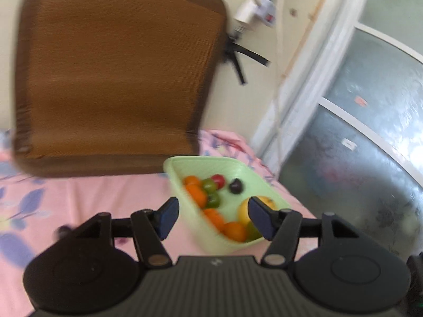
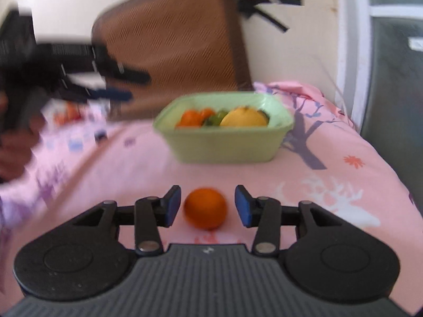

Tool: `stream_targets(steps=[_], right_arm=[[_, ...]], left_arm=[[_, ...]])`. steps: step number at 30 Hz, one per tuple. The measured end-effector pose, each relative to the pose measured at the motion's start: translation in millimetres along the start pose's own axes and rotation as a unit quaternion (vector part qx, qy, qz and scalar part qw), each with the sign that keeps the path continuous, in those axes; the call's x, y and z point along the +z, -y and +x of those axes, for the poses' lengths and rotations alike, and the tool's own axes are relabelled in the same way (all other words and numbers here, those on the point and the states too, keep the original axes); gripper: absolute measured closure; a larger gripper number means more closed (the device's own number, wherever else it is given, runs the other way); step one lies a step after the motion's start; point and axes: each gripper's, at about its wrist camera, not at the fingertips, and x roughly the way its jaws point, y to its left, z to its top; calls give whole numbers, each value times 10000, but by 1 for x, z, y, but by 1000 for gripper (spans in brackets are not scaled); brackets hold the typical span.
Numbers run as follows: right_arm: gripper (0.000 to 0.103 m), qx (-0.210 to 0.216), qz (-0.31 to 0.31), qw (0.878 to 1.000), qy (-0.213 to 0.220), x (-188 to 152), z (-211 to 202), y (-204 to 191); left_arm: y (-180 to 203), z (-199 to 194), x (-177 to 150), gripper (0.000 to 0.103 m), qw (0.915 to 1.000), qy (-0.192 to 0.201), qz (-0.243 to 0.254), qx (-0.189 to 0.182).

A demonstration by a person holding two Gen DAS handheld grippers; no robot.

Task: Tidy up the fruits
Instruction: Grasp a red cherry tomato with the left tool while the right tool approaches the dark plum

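In the right wrist view, the left gripper (image 2: 124, 84) hangs blurred at the upper left, jaws apart and empty, with a hand (image 2: 13, 142) below it. At lower centre an orange (image 2: 205, 208) lies on the pink bedsheet (image 2: 343, 185) between the parted jaws of the right gripper (image 2: 208, 206), untouched by either pad. Right of centre, higher up, stands the green basin (image 2: 224, 148) of fruits, before a brown cushion (image 2: 174, 42).
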Motion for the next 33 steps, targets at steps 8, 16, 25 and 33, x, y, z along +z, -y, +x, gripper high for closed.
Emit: stream_targets(steps=[8,16,25,33], right_arm=[[64,-214,-170,9988,417,27,1,-9],[63,-564,-626,9945,630,74,49,-14],[60,-245,-573,9923,1067,83,35,-47],[60,830,-969,9886,802,71,59,-117]], left_arm=[[-75,-63,-14,42,9934,308,-486,995],[-134,-110,-37,42,9785,424,-901,1805],[-184,-103,19,42,9647,680,-293,2528],[-262,-23,58,43,9450,105,-452,3238]])
